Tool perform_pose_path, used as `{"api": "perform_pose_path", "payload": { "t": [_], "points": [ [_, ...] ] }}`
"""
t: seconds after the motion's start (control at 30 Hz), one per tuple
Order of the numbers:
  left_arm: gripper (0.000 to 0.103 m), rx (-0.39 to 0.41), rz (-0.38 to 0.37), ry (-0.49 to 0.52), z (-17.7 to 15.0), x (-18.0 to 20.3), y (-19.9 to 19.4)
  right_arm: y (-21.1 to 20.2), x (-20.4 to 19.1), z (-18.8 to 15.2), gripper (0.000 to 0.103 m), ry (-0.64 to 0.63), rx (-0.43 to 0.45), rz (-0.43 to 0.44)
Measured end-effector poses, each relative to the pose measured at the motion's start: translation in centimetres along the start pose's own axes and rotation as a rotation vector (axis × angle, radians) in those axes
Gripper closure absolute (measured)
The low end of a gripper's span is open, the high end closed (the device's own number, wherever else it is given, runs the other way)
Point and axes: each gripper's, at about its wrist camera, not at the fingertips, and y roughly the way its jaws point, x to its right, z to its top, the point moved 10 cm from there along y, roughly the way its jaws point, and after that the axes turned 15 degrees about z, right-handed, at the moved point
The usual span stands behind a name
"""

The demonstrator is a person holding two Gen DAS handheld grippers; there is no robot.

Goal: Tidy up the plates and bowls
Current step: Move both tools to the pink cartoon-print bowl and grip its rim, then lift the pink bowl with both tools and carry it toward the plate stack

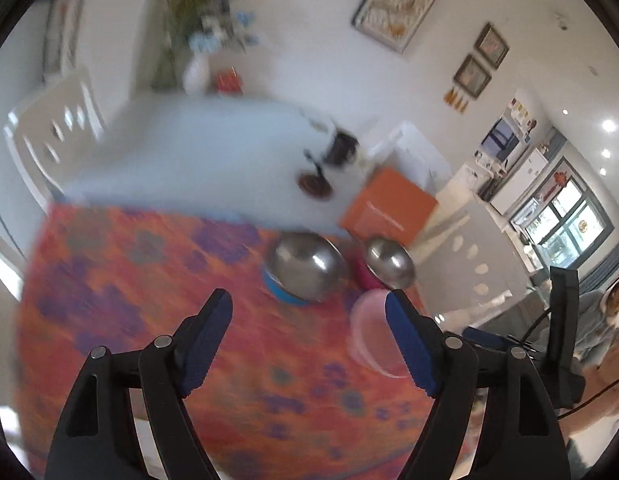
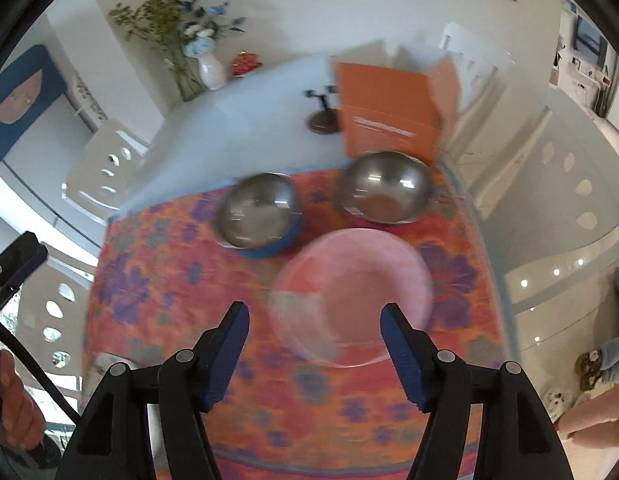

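Two steel bowls stand on an orange floral mat [image 2: 157, 280]: one with a blue outside [image 2: 258, 216] [image 1: 305, 266], one with a pink-red outside [image 2: 385, 189] [image 1: 389, 261]. A clear pink plate [image 2: 351, 298] [image 1: 371, 332] lies in front of them. My right gripper [image 2: 314, 336] is open and empty, hovering just before the plate's near rim. My left gripper [image 1: 308, 320] is open and empty above the mat, left of the plate and short of the blue bowl. Both views are blurred.
An orange box [image 2: 385, 114] [image 1: 389, 210] stands behind the bowls on the white table [image 2: 245, 120]. A small dark stand [image 2: 321, 120], a white vase of flowers [image 2: 211, 68] and white chairs [image 2: 105, 160] are around it.
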Motion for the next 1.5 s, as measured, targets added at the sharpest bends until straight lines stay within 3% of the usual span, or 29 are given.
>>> {"api": "perform_pose_path", "payload": {
  "t": [0.13,0.27,0.43,0.73,0.8,0.87,0.93,0.97,1.13,1.3,1.5],
  "points": [
    [0.028,-0.134,-0.027,0.003,-3.7,6.4,5.0,0.7,6.1,-0.3,0.037,0.045,-0.060,0.009],
    [0.028,-0.219,-0.017,0.040,-5.8,9.7,7.9,1.9,9.8,-0.6,0.037,0.081,-0.123,0.041],
    [0.028,-0.330,0.005,0.063,-7.9,10.4,11.3,3.6,11.4,-0.6,0.037,0.106,-0.168,0.110],
    [0.029,-0.419,-0.021,0.016,-9.2,9.9,15.3,7.7,13.4,-0.1,0.037,0.127,-0.221,0.179],
    [0.041,-0.463,-0.016,0.031,-10.0,9.8,16.2,8.9,13.4,0.0,0.039,0.112,-0.243,0.185],
    [0.063,-0.500,-0.031,0.024,-11.0,9.6,16.9,9.8,13.2,0.1,0.053,0.084,-0.256,0.188],
    [0.079,-0.520,-0.035,0.029,-11.6,9.5,17.3,10.6,13.2,-0.2,0.063,0.066,-0.264,0.170],
    [0.082,-0.512,-0.025,0.042,-11.7,9.5,17.4,11.0,13.3,-0.4,0.072,0.067,-0.271,0.162],
    [0.083,-0.475,-0.026,0.094,-11.8,10.4,16.7,12.0,13.3,-1.9,0.090,0.126,-0.280,0.156],
    [0.083,-0.402,0.024,0.157,-11.7,11.5,15.2,11.0,11.6,-1.8,0.090,0.033,-0.216,0.117],
    [0.083,-0.312,-0.038,0.104,-10.7,12.1,9.2,5.3,9.4,-0.3,0.090,-0.012,-0.121,0.125]
  ]
}}
